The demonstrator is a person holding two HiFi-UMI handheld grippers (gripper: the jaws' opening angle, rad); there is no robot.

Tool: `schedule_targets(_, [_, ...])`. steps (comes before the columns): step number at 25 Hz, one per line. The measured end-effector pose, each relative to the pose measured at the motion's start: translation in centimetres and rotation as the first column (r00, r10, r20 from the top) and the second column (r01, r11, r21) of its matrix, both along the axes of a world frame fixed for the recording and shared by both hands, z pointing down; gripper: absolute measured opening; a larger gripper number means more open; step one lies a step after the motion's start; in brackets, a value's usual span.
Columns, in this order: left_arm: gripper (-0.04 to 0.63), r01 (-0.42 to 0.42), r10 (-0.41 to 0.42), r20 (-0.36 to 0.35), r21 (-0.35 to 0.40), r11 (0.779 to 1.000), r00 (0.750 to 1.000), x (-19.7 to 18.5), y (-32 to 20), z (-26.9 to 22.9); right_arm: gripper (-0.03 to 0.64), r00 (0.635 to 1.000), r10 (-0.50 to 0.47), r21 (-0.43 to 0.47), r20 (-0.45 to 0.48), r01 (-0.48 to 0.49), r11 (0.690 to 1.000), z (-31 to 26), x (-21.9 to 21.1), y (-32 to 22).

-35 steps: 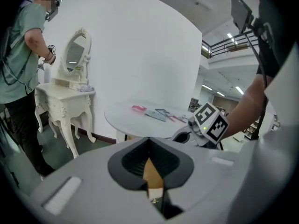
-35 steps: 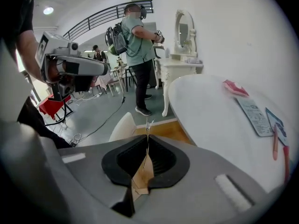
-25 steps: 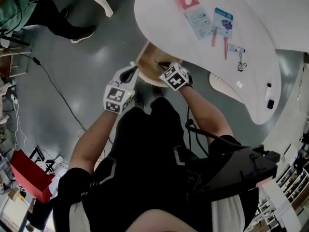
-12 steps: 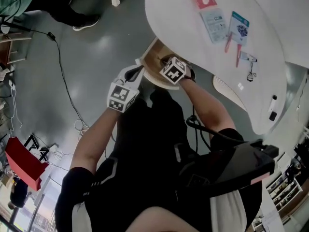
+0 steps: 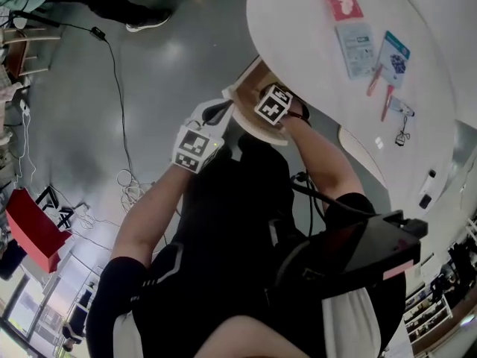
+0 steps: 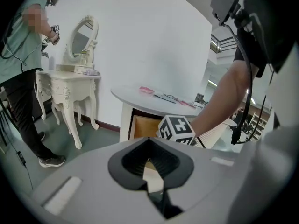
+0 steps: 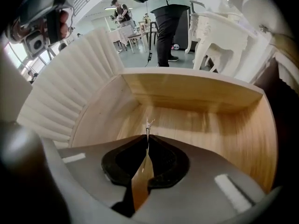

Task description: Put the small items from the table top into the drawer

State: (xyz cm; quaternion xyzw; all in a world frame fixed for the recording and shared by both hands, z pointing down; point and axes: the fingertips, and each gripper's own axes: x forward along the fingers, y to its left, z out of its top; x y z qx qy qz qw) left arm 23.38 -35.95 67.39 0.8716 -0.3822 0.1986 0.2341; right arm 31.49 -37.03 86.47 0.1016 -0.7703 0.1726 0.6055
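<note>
step: drop-off | right claw (image 7: 148, 134) pinching a thin little item (image 7: 148, 123) low inside the open drawer (image 7: 205, 125) | left claw (image 6: 148, 146) pressed shut by the front rim | next, I reckon: let go, then grab more off the table (image 5: 298, 28)

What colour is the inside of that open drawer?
Light honey-brown wood grain; the drawer shows best in the right gripper view.

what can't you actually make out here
Right gripper view: thin pale sliver pinched in the right tool, too small to identify.
Head view: open wooden drawer floor, mostly under the right tool.
Head view: print on the pale flat packet on the white round table, too small.
</note>
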Motion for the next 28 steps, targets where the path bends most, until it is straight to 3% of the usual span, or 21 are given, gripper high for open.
schedule_targets(11, [0.0,0.048,-0.048,-0.017,-0.022,0.999,0.999,-0.4,0.4,0.3,0.018,0.994,-0.08,0.01,-0.075,0.081,0.997,3.0,-0.4,0.4])
schedule_targets(20, [0.0,0.057,-0.058,-0.023,-0.022,0.998,0.998,-1.2,0.7,-0.4,0.03,0.995,-0.048,0.006,-0.087,0.049,0.999,3.8,-0.4,0.2])
schedule_targets(22, [0.0,0.058,-0.058,-0.022,-0.014,0.998,0.998,-1.5,0.8,-0.8,0.118,0.996,-0.041,0.01,-0.077,0.042,0.999,3.4,-0.5,0.3])
schedule_targets(28, [0.0,0.047,-0.047,-0.028,0.016,0.999,0.999,-1.6,0.5,-3.6,0.108,0.999,-0.006,0.065,-0.032,0.008,0.998,-0.1,-0.8,-0.3])
